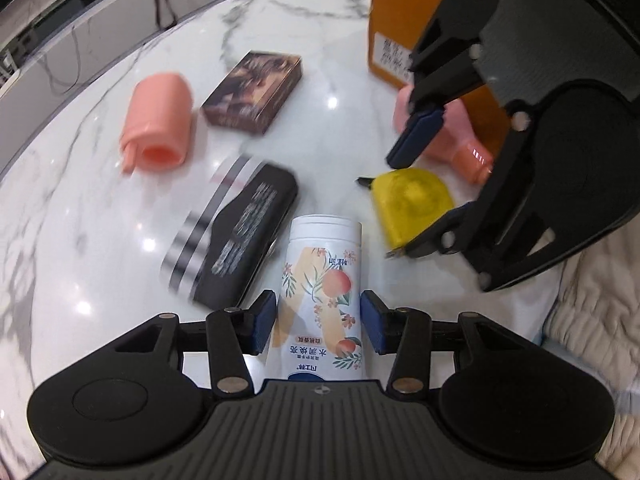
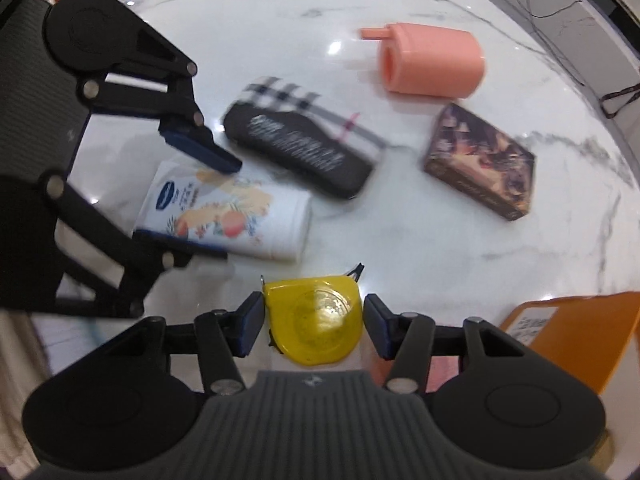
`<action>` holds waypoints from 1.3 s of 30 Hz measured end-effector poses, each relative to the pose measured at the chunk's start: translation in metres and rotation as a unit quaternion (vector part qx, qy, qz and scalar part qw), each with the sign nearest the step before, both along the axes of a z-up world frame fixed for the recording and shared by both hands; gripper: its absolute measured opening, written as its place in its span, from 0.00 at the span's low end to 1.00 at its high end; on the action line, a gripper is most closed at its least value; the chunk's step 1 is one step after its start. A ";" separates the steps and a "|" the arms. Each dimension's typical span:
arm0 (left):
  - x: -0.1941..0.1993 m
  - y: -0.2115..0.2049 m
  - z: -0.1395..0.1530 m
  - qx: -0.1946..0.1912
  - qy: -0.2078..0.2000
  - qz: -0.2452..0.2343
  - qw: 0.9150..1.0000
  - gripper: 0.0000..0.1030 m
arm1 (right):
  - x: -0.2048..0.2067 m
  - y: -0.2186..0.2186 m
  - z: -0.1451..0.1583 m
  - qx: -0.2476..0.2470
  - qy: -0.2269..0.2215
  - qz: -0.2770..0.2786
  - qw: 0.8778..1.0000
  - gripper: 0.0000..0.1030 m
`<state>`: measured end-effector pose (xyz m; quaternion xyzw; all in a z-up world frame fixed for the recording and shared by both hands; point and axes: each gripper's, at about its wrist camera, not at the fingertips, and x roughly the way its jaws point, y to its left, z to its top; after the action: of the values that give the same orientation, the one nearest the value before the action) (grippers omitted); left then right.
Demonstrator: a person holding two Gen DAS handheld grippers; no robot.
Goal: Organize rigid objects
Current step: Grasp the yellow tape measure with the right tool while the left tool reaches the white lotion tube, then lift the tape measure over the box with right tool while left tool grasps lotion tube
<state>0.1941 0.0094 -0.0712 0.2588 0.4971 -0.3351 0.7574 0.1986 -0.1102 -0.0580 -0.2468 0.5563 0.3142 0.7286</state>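
My left gripper [image 1: 318, 322] is open around a white floral-printed bottle [image 1: 322, 300] lying on the marble table; a thin gap shows on both sides of it. My right gripper [image 2: 313, 320] is open around a yellow tape measure [image 2: 316, 316], its pads close beside it. The left view shows the right gripper [image 1: 396, 204] over the tape measure [image 1: 412, 204]; the right view shows the left gripper [image 2: 204, 208] straddling the bottle [image 2: 228, 212].
A black case on checked cloth [image 1: 248, 232], a dark patterned box [image 1: 252, 92], a pink cylinder holder [image 1: 160, 120], another pink object [image 1: 452, 128] and an open orange box [image 1: 404, 20] lie on the marble table [image 1: 80, 240]. A white cloth [image 1: 592, 320] lies at the right.
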 end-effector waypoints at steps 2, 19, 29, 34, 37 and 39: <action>-0.003 0.005 0.000 -0.010 -0.004 0.008 1.000 0.54 | -0.007 0.004 0.000 -0.006 -0.010 0.011 1.000 0.54; 0.001 0.000 -0.008 -0.038 0.001 0.042 0.998 0.50 | -0.006 0.008 -0.009 -0.034 0.004 0.013 0.999 0.53; -0.010 0.007 0.030 -0.070 -0.028 0.079 0.994 0.13 | -0.029 -0.007 0.037 -0.004 -0.056 -0.007 0.998 0.52; -0.020 0.002 0.070 -0.094 -0.045 0.097 0.990 0.10 | -0.046 -0.025 0.078 0.019 -0.098 -0.020 0.995 0.51; -0.023 -0.012 0.080 -0.066 -0.063 0.098 0.991 0.10 | -0.053 -0.033 0.091 0.021 -0.113 -0.030 0.993 0.51; -0.028 -0.017 0.086 -0.058 -0.064 0.095 0.992 0.10 | -0.061 -0.040 0.097 0.025 -0.123 -0.040 0.991 0.51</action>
<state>0.1661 -0.0078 0.0144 0.1865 0.4498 -0.2727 0.8298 0.1376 -0.1504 0.0391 -0.2424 0.4637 0.2658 0.8097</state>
